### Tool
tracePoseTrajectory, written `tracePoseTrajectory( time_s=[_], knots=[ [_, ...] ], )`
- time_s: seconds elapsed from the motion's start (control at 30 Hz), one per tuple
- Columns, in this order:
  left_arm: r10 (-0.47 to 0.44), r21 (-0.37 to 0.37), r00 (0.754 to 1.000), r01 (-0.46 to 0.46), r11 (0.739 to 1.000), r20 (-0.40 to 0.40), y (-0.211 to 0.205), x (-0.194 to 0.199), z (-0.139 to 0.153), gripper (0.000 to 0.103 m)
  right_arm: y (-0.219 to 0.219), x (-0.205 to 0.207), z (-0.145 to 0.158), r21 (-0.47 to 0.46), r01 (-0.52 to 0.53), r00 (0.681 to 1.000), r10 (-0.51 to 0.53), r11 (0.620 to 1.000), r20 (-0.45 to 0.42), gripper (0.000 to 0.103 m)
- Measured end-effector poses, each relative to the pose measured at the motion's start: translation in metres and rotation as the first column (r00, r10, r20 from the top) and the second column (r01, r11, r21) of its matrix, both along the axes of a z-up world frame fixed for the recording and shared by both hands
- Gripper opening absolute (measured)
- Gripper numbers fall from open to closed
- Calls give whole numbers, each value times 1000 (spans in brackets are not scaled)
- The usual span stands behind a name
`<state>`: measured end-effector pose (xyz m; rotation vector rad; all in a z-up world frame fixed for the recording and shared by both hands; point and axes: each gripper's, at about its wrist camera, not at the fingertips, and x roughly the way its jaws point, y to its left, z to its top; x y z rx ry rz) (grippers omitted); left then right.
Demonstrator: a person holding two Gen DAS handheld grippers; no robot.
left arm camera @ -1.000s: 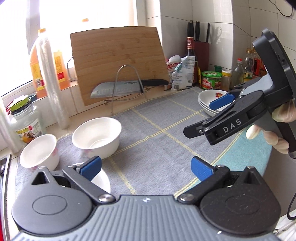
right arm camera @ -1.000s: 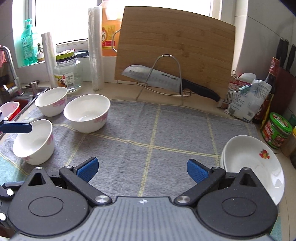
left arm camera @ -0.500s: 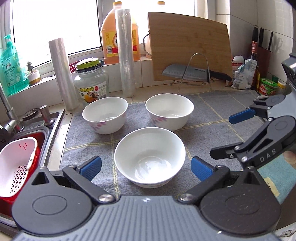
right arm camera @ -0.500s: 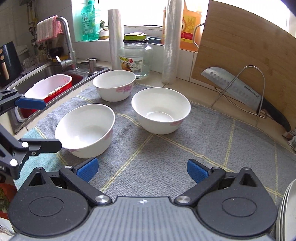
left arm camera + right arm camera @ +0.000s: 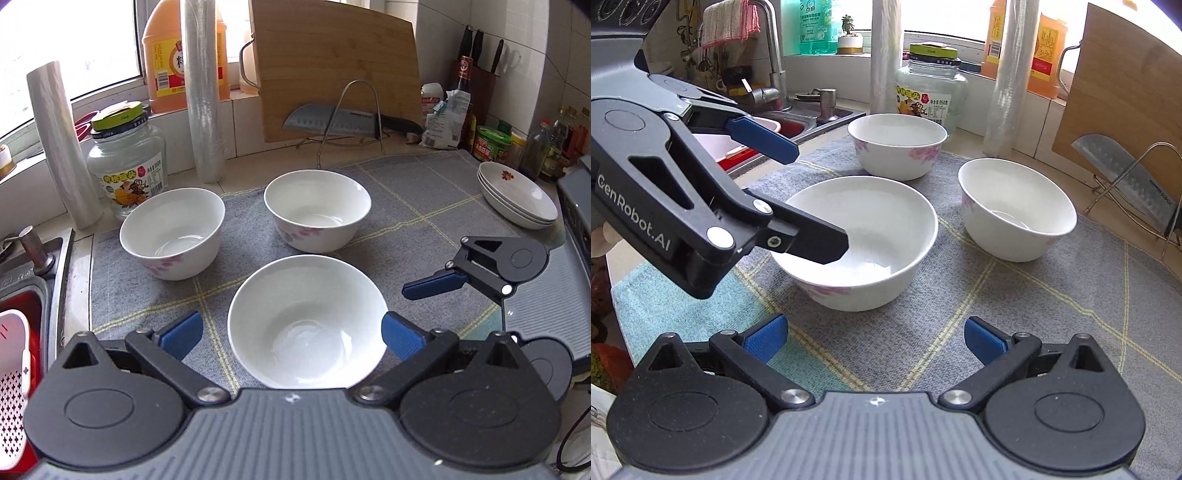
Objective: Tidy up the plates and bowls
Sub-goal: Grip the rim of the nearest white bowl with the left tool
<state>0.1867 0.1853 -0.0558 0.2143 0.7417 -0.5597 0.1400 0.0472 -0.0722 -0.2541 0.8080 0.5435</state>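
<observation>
Three white bowls stand on a grey checked cloth on the counter. The nearest bowl sits directly ahead of the left tool, between its blue pads, which stand wide apart and close beside the rim on either side; whether they touch it cannot be told. Two more bowls lie beyond, one ahead-left, one ahead, each apart from the others. The sink edge runs along the left. Bare cloth stretches ahead-right toward the stacked plates, well apart. The right tool, fingers spread wide and empty, hovers over bare cloth just short of the nearest bowl.
</observation>
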Motion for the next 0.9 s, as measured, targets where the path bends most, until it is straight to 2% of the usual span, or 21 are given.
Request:
tracePoseTrajectory(
  time_s=[0.23,0.4,0.5,0.73,0.9],
  knots=[
    [-140,-7,989,140,990,-40,14,24,-2,102,29,-1,-2,-37,31,999,-30,999,28,103],
    [-202,1,975,203,979,-91,17,33,-7,102,40,0,-4,-63,30,999,-27,998,42,103],
    [-233,4,963,235,972,-133,16,35,-9,102,44,-2,-5,-78,31,998,-27,996,60,103],
    [-290,41,944,299,953,-157,10,40,-7,101,44,-1,-6,-77,48,997,-43,996,72,103],
    [-309,30,928,322,946,-211,8,48,-10,99,42,2,-8,-75,63,995,-57,995,77,102]
  ],
)
